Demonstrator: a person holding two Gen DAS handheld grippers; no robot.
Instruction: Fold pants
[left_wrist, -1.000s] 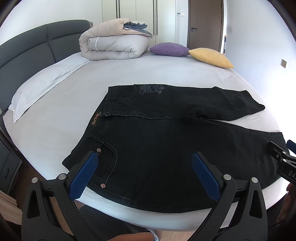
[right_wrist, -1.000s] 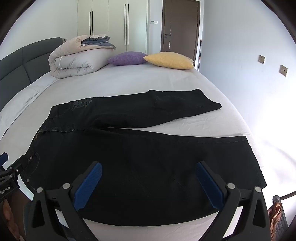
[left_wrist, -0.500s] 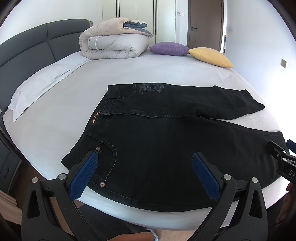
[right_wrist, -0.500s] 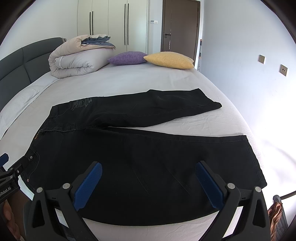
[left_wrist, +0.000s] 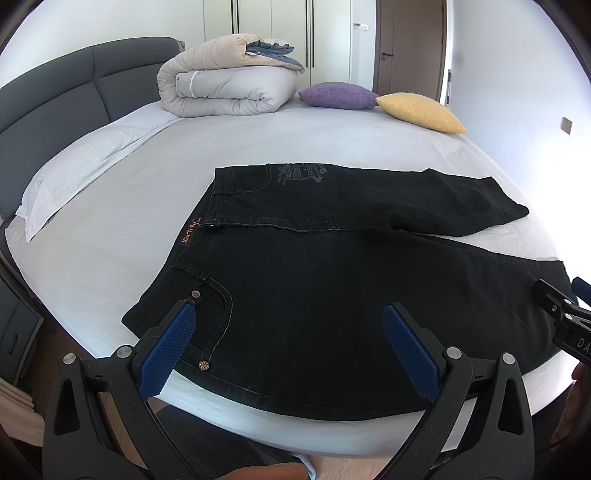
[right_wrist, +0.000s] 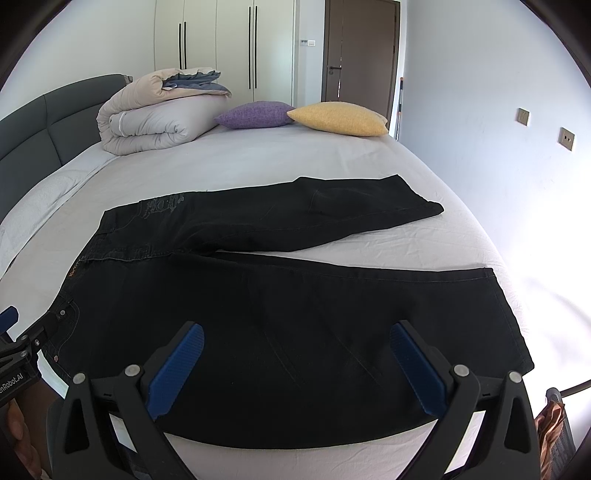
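Note:
Black pants (left_wrist: 332, 280) lie flat on the white bed, waistband to the left, legs spread to the right; they also show in the right wrist view (right_wrist: 288, 295). My left gripper (left_wrist: 290, 332) is open and empty, hovering over the near hip pocket and thigh. My right gripper (right_wrist: 297, 350) is open and empty, above the near leg by the bed's front edge. The far leg (right_wrist: 314, 210) angles away to the right. Each gripper shows at the edge of the other's view.
A rolled duvet (left_wrist: 225, 88), a purple pillow (left_wrist: 338, 96) and a yellow pillow (left_wrist: 421, 110) sit at the far side of the bed. A grey headboard (left_wrist: 55, 96) and white pillow (left_wrist: 81, 166) are at left. A wall is at right.
Both grippers have drifted very slightly; the view barely shifts. The pants have not moved and both grippers stay open.

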